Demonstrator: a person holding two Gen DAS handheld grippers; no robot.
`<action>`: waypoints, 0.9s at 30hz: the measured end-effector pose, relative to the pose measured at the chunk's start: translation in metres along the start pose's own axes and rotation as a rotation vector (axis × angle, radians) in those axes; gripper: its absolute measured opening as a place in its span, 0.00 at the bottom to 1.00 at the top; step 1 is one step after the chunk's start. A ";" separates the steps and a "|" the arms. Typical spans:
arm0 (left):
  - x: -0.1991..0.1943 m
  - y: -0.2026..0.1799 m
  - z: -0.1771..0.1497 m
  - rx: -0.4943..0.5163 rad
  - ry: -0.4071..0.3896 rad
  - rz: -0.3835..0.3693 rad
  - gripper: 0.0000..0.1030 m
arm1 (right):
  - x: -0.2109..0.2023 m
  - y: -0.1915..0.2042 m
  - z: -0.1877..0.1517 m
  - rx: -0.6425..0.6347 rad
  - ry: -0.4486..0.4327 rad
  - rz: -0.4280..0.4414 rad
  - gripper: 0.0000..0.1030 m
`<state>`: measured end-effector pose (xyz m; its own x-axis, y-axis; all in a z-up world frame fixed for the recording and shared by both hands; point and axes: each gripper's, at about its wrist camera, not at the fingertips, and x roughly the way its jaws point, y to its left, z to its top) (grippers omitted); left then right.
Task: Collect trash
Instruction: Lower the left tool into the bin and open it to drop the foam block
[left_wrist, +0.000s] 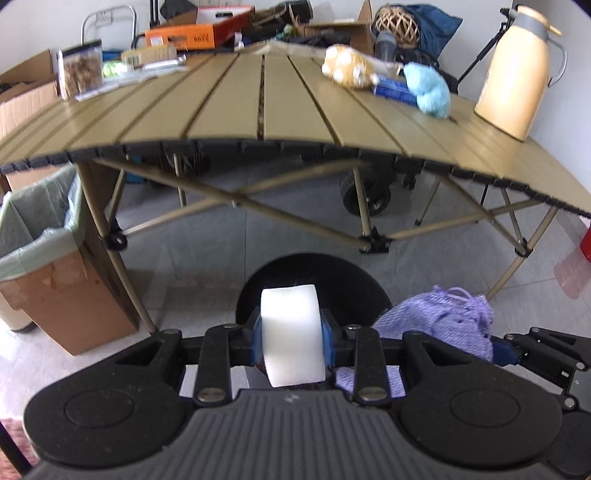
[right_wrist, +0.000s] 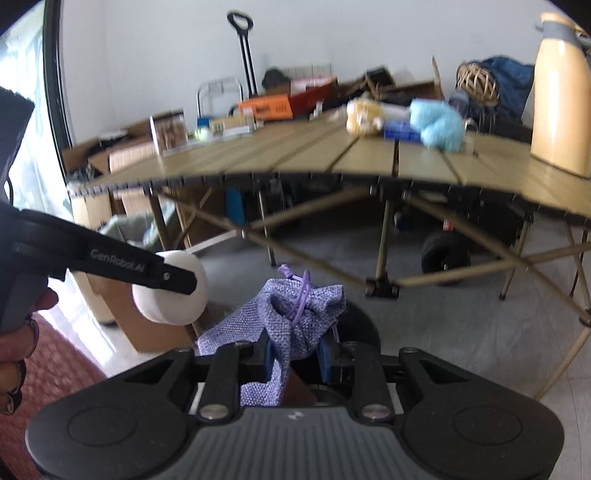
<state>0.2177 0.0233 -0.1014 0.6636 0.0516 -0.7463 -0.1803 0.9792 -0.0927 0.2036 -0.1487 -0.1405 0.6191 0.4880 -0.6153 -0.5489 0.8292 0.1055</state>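
1. The left gripper (left_wrist: 293, 334) is clamped on a white roll (left_wrist: 291, 334), its blue pads pressed against the roll's two flat sides; the roll stands on edge between them, above a round black stool (left_wrist: 354, 284) on the grey floor.

2. The right gripper (right_wrist: 297, 356) is closed on a purple mesh pouch (right_wrist: 295, 317); the fabric bunches up above the pads, a drawstring loops from its top, and one corner hangs down behind the fingers.

3. In the right wrist view, the left gripper (right_wrist: 162, 275) comes in from the left edge, the white roll (right_wrist: 171, 291) at its tip, just beside the pouch and not touching it. A hand (right_wrist: 14, 332) shows at the lower left edge.

4. In the left wrist view, the pouch (left_wrist: 439, 325) sits just right of the roll, with the right gripper's black linkage at the far right edge.

5. A cardboard bin (left_wrist: 62, 280) lined with a pale green bag stands on the floor by the left legs of a folding slatted table (left_wrist: 280, 107), well apart from both grippers.

6. On the table: a cream jug (left_wrist: 517, 74) at the right, a blue plush (left_wrist: 428, 88) and a tan plush (left_wrist: 349, 66) near the far edge, a clear container (left_wrist: 79, 68) at the far left.

7. Boxes and bags crowd the wall behind the table.
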 end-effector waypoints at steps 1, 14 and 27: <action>0.004 -0.001 -0.002 0.001 0.007 0.001 0.30 | 0.003 0.000 -0.001 0.001 0.016 -0.003 0.22; 0.053 -0.015 -0.013 0.015 0.093 0.005 0.30 | 0.033 -0.018 -0.026 0.062 0.195 -0.061 0.22; 0.078 0.003 -0.025 -0.004 0.166 0.024 0.29 | 0.053 -0.039 -0.041 0.143 0.323 -0.086 0.22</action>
<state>0.2510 0.0254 -0.1766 0.5298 0.0414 -0.8471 -0.1978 0.9773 -0.0760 0.2346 -0.1664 -0.2092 0.4374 0.3222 -0.8396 -0.4038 0.9046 0.1367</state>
